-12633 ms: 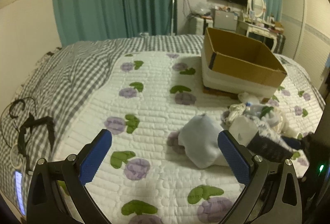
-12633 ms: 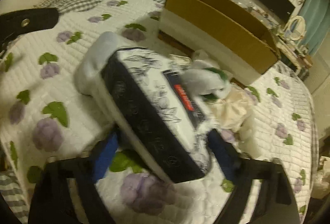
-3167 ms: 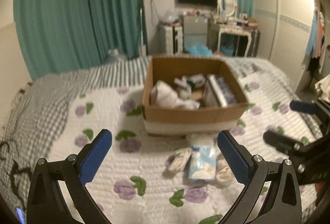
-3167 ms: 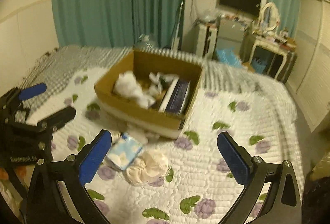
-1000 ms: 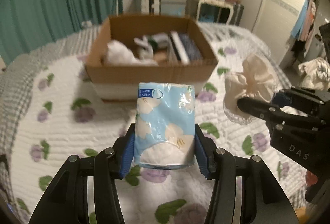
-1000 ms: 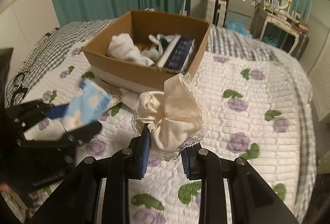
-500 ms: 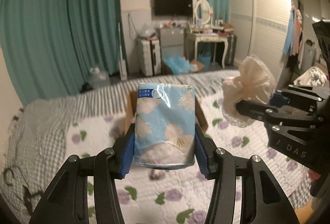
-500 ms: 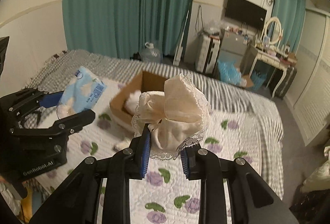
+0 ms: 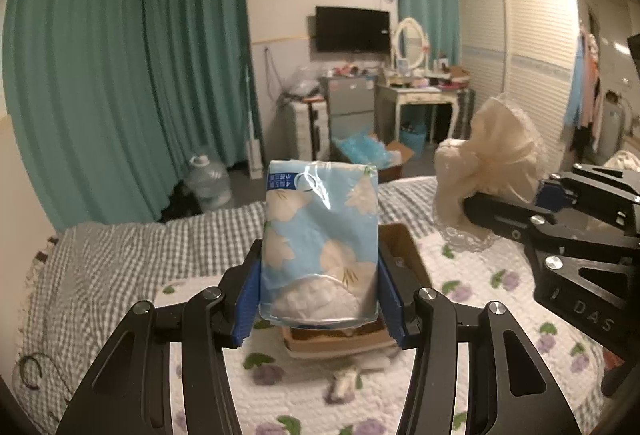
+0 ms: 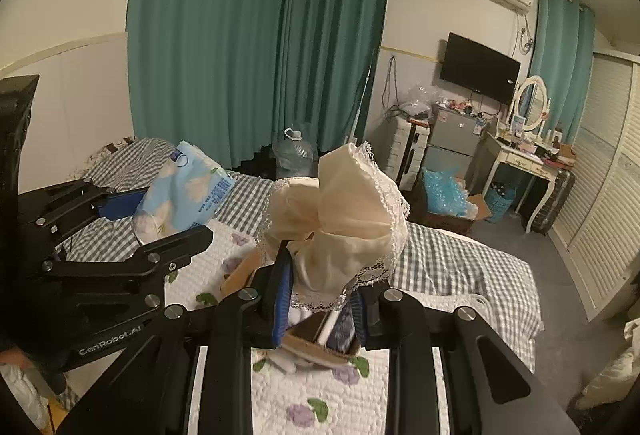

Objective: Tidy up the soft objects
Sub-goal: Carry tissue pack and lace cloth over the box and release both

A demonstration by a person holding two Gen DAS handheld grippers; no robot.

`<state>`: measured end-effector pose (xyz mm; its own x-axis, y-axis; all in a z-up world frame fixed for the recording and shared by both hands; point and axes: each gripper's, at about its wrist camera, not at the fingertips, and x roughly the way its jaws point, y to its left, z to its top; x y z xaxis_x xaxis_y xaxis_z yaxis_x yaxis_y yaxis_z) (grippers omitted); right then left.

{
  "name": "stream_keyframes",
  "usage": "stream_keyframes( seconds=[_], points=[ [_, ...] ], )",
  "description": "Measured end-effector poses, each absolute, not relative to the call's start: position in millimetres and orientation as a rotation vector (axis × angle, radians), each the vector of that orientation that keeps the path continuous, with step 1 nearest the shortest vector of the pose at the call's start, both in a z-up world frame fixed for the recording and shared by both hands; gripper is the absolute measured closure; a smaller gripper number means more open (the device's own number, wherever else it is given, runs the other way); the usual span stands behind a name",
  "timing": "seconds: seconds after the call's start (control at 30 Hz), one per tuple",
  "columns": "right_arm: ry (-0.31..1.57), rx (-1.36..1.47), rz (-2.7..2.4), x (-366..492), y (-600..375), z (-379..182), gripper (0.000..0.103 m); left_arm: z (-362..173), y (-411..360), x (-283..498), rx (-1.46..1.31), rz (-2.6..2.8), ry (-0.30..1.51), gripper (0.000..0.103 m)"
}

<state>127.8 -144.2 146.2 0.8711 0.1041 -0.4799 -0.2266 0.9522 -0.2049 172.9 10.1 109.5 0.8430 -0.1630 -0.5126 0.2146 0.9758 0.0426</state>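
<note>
My left gripper [image 9: 319,299] is shut on a light blue tissue pack [image 9: 319,247] and holds it upright, high above the bed. The pack also shows in the right wrist view [image 10: 180,195]. My right gripper [image 10: 319,309] is shut on a cream lace-trimmed cloth [image 10: 340,219], also raised; the cloth shows at the right of the left wrist view [image 9: 490,163]. The cardboard box [image 9: 400,247] sits on the quilt far below, mostly hidden behind the pack; in the right wrist view its corner [image 10: 316,349] shows under the fingers.
A small soft item [image 9: 344,381] lies on the flowered quilt [image 9: 500,287] in front of the box. Teal curtains [image 9: 120,95], a water jug [image 9: 208,181], a dresser [image 9: 424,103] and a wardrobe [image 9: 532,67] stand beyond the bed.
Both grippers have risen higher with their loads still held. The box and bed now look smaller and lower in both views.
</note>
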Motion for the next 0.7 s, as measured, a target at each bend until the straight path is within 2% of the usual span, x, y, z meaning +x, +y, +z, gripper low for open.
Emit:
stream_keyframes(
  seconds=[0.4, 0.7],
  points=[
    [0.593, -0.216, 0.194, 248.1, -156.2, 74.1, 0.078, 24.0, 8.1, 273.5, 0.11, -0.187, 0.664, 0.053],
    [0.687, -0.16, 0.193, 313.4, -171.3, 9.3, 0.078, -28.9, -7.9, 296.8, 0.127, -0.217, 0.691, 0.049]
  ],
)
